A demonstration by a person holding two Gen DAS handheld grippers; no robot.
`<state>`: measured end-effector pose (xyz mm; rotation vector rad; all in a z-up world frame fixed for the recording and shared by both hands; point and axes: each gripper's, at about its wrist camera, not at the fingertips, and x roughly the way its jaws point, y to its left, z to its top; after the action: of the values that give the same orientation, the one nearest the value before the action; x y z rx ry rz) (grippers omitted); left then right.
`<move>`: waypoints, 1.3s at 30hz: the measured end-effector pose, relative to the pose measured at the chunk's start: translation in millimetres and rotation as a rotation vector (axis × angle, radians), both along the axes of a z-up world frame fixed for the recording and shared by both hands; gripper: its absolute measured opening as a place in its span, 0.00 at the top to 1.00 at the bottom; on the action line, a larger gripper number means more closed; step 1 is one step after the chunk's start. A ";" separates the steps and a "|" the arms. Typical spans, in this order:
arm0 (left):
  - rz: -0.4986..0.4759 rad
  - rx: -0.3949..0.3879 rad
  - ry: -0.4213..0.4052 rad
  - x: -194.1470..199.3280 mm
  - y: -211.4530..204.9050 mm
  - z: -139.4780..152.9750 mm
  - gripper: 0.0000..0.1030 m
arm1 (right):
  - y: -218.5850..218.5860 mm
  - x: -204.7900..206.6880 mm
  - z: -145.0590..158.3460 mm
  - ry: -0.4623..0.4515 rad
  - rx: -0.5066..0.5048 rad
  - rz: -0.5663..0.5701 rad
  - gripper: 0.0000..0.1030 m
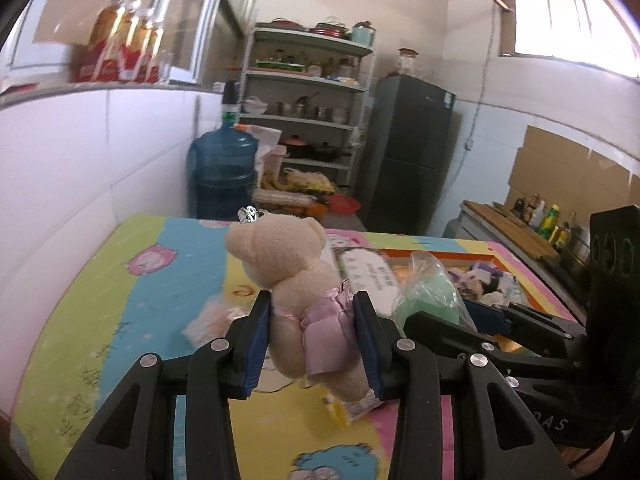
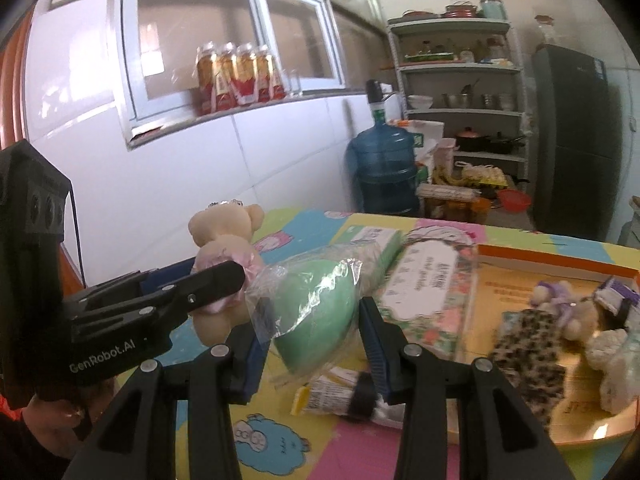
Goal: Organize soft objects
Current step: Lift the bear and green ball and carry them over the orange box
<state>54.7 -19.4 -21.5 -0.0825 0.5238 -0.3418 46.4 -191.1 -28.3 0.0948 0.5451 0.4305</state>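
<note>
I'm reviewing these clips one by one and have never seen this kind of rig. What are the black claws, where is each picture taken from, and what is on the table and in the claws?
No robot here: a person holds a two-finger gripper in each hand, each carrying a fisheye camera that looks along its fingers. One picture comes from the left gripper, the other from the right gripper; each also shows in the other's view.

The left one is closed on a beige teddy bear in a pink skirt. The right one is closed on a green soft object in clear plastic wrap. Both are held above a colourful cartoon mat.

On the mat sits an orange-rimmed tray with more soft toys, including a leopard-print one. A small wrapped packet lies beside it.
</note>
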 end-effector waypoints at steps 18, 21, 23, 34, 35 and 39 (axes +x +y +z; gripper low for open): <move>-0.161 0.031 -0.019 -2.7 -105.6 6.5 0.60 | -98.0 -20.1 3.4 -0.033 0.051 -0.190 0.58; -0.175 0.039 -0.019 -1.1 -118.3 5.7 0.60 | -111.9 -22.2 2.6 -0.036 0.059 -0.214 0.58; -0.186 0.049 -0.017 0.0 -128.5 4.8 0.60 | -119.9 -23.5 1.4 -0.037 0.064 -0.228 0.58; -0.225 0.080 -0.026 15.1 -169.0 6.3 0.60 | -166.2 -30.0 -2.6 -0.047 0.076 -0.298 0.58; -0.227 0.081 -0.026 17.2 -172.7 6.3 0.60 | -168.6 -29.2 -2.2 -0.048 0.074 -0.303 0.58; -0.238 0.082 -0.025 26.5 -184.6 7.0 0.60 | -183.9 -26.4 1.1 -0.056 0.065 -0.333 0.58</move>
<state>81.2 -204.0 -14.5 0.0637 0.5236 -0.5529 20.0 -375.1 -27.2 0.2316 0.4502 0.1255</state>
